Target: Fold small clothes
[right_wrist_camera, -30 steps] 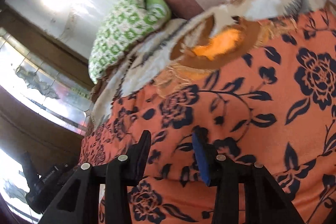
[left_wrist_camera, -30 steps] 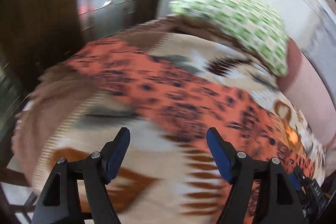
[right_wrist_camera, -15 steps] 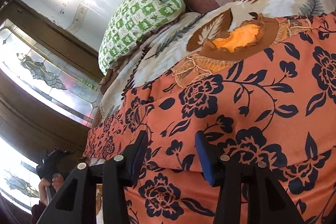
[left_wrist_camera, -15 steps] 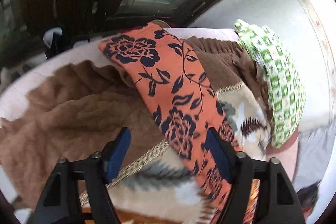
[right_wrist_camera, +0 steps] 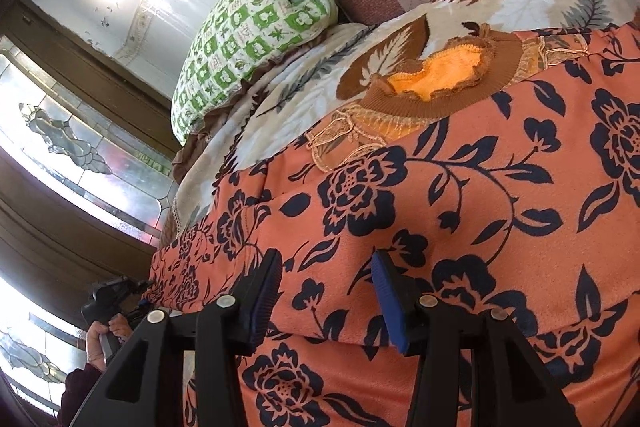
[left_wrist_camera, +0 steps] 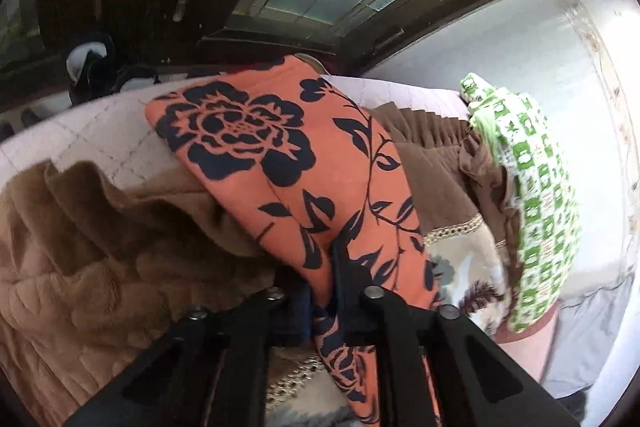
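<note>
One orange floral garment [right_wrist_camera: 460, 211] is lying spread over the leaf-print blanket [right_wrist_camera: 320, 83] on the bed, its near edge folded over itself. The left gripper [left_wrist_camera: 324, 303] is pinching one end of it, jaws closed tight on cloth. The right gripper [right_wrist_camera: 324, 291] is hovering at half width above the fold edge, pads not pressing. One green checked pillow [right_wrist_camera: 248, 39] is sitting beyond, against the wall.

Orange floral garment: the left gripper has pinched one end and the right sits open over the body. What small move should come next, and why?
Probably lift the left gripper and carry its pinched end of the orange floral garment across toward the middle. Its jaws are shut on the cloth, that end trails off over the brown blanket, and the right gripper holds nothing, jaws open above a fold, free to steady it.
</note>
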